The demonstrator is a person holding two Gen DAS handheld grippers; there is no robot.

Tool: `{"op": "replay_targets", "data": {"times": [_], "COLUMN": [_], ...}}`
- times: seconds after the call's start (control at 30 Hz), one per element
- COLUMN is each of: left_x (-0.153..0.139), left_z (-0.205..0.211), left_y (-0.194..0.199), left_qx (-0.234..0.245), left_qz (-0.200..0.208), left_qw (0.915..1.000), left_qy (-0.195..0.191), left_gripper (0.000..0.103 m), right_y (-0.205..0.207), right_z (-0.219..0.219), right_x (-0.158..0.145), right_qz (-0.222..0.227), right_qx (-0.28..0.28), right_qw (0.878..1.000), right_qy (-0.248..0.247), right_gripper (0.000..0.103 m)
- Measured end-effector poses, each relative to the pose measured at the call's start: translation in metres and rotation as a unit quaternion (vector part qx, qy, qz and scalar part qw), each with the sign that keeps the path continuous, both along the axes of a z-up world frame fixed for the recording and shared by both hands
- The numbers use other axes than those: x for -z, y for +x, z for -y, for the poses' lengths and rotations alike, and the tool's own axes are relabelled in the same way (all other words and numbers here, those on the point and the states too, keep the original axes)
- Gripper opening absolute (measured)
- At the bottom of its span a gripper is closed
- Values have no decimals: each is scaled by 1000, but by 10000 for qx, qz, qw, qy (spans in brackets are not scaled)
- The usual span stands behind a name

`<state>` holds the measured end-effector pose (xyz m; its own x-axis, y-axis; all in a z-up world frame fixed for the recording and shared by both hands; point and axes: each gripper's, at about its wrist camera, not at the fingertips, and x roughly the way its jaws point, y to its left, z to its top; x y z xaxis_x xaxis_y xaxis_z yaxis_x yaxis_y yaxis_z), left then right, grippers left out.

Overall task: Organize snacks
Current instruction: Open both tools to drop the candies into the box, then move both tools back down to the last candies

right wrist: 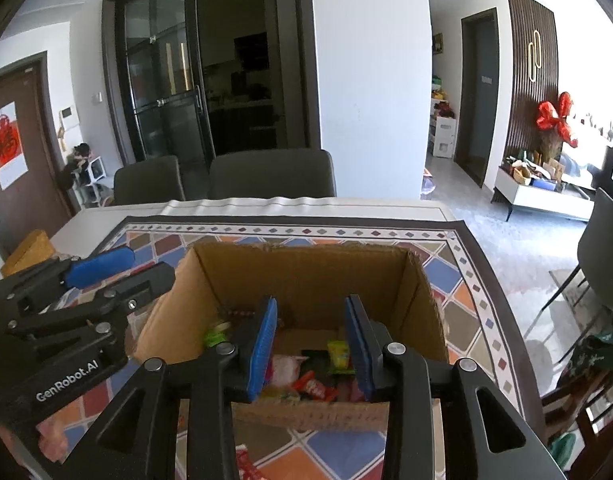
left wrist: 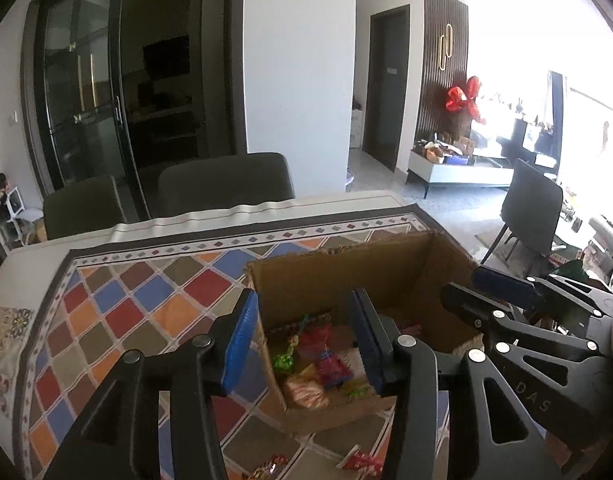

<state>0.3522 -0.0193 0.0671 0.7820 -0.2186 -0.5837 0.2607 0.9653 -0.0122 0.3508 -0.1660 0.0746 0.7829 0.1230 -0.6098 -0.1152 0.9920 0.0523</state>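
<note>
An open cardboard box (left wrist: 386, 264) (right wrist: 306, 268) stands on the patterned tablecloth and holds several wrapped snacks (left wrist: 318, 364) (right wrist: 314, 376). My left gripper (left wrist: 304, 344) is open and empty, its blue pads (left wrist: 240, 344) straddling the box's left wall. My right gripper (right wrist: 310, 344) is open and empty, above the box's near edge. Each gripper shows in the other view, the right gripper (left wrist: 506, 296) and the left gripper (right wrist: 106, 264). Loose snack packets lie on the cloth in front of the box (left wrist: 358, 460) (right wrist: 246, 460).
The table (right wrist: 266, 204) has a colourful diamond-patterned cloth (left wrist: 146, 292). Two grey chairs (right wrist: 266, 176) stand at the far side, another (left wrist: 530, 204) at the right. A yellow-brown item (right wrist: 26, 252) sits at the table's left edge.
</note>
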Motion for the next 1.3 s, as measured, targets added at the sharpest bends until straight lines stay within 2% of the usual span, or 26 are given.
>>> {"op": "replay_targets", "data": {"times": [0.4, 0.67, 0.93, 1.3], "left_x": [2, 15, 37, 78], "left_z": [-28, -43, -51, -56], "left_y": [-42, -64, -80, -85], "left_qx": [0, 46, 146, 283], "left_qz": [41, -10, -207, -593], "left_qw": [9999, 9996, 9991, 9969], "left_qy": [156, 275, 344, 436], "left_gripper": [47, 47, 48, 48], "right_y": [-36, -51, -62, -68], "right_z": [-24, -41, -51, -62], "right_x": [1, 16, 35, 78], "right_qz": [53, -35, -223, -709], "right_qx": [-189, -314, -421, -531], "right_qw": [9997, 9994, 9986, 9958], "right_qy": [134, 169, 239, 214], "right_gripper": [43, 44, 47, 47]}}
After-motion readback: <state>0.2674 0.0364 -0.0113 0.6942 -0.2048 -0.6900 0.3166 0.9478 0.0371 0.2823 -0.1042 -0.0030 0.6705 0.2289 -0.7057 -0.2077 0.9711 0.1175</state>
